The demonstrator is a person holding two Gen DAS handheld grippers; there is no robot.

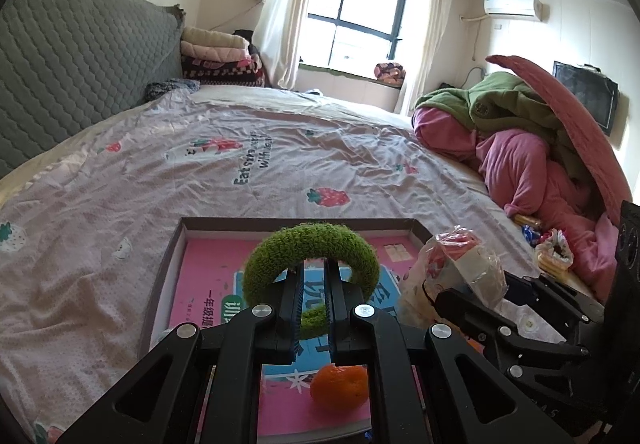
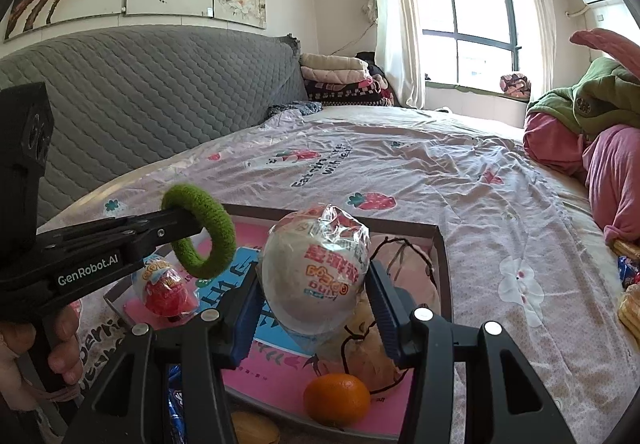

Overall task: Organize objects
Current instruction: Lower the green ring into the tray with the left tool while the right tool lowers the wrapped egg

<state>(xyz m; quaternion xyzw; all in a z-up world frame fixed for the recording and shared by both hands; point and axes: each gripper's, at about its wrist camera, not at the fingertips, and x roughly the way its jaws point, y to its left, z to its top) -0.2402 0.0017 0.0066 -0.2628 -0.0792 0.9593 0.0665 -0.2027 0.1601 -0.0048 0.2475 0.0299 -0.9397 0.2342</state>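
Observation:
My left gripper (image 1: 314, 284) is shut on a fuzzy green ring (image 1: 310, 246) and holds it above a shallow brown box (image 1: 168, 256) lined with a pink book. It also shows in the right wrist view (image 2: 200, 230). My right gripper (image 2: 316, 284) is shut on a white toy egg in clear wrap (image 2: 316, 272), above the same box (image 2: 442, 256). An orange (image 1: 339, 388) lies on the book near the front; it also shows in the right wrist view (image 2: 336, 398). A red wrapped egg (image 2: 166, 286) lies in the box at left.
The box sits on a bed with a strawberry-print sheet (image 1: 240, 164). A grey quilted headboard (image 1: 80, 56) is at left. A pile of pink and green bedding (image 1: 540, 148) lies at right, with snack packets (image 1: 554, 250) beside it. A tan pouch (image 2: 376, 356) lies in the box.

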